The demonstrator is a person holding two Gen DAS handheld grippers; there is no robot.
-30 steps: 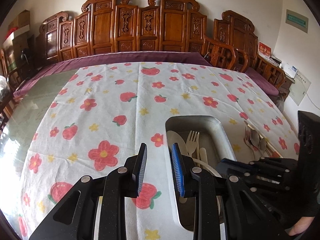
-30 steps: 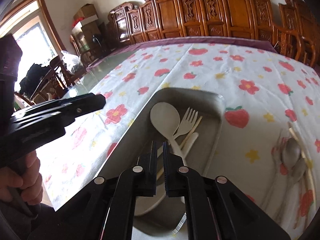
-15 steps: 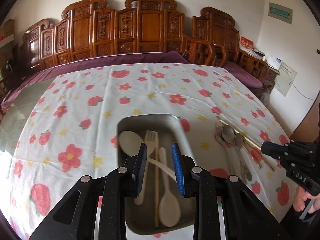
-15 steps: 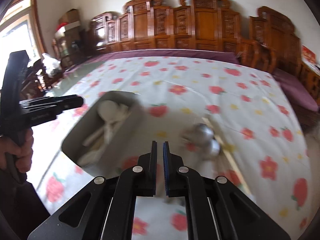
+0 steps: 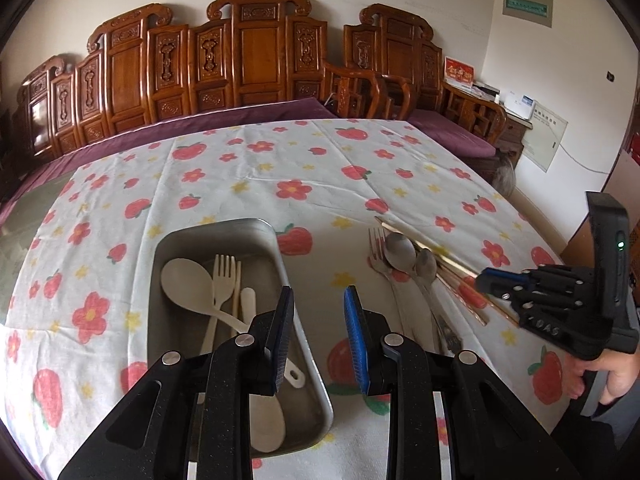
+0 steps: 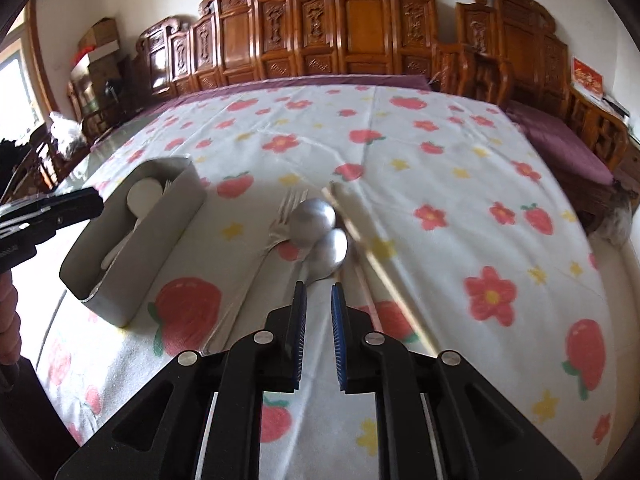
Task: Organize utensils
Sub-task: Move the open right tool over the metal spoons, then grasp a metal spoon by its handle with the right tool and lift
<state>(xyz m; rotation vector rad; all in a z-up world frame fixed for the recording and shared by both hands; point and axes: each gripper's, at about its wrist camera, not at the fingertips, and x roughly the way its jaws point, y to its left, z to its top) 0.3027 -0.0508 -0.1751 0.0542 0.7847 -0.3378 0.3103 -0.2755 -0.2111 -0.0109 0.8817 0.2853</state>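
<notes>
Left wrist view shows our left gripper (image 5: 318, 320) hanging over the near edge of the metal tray (image 5: 224, 230), its jaws a modest gap apart with nothing between them. Inside the tray lie the pale plastic pieces: a big spoon (image 5: 186, 282), a fork (image 5: 224, 276) and what look like one or two more handles.

To the right, loose on the flowered tablecloth (image 5: 256, 168), sits the metal set: a fork (image 5: 378, 258), two spoons (image 5: 400, 248) and chopsticks (image 5: 432, 258), lying close together and partly overlapping.

Right wrist view puts our right gripper (image 6: 319, 310) just short of the nearer spoon (image 6: 330, 246), aimed down at its handle. Its jaws have just been opening and now stand a narrow slit apart, empty.

We judge the plastic pieces to be sorted already and the metal ones to be next. The coming move seems to call for widening the right jaws a little more, dropping them astride one spoon handle, and closing without dragging the fork or chopsticks that lie against it. The handles lie flat on soft cloth, so a low, square approach should help.
</notes>
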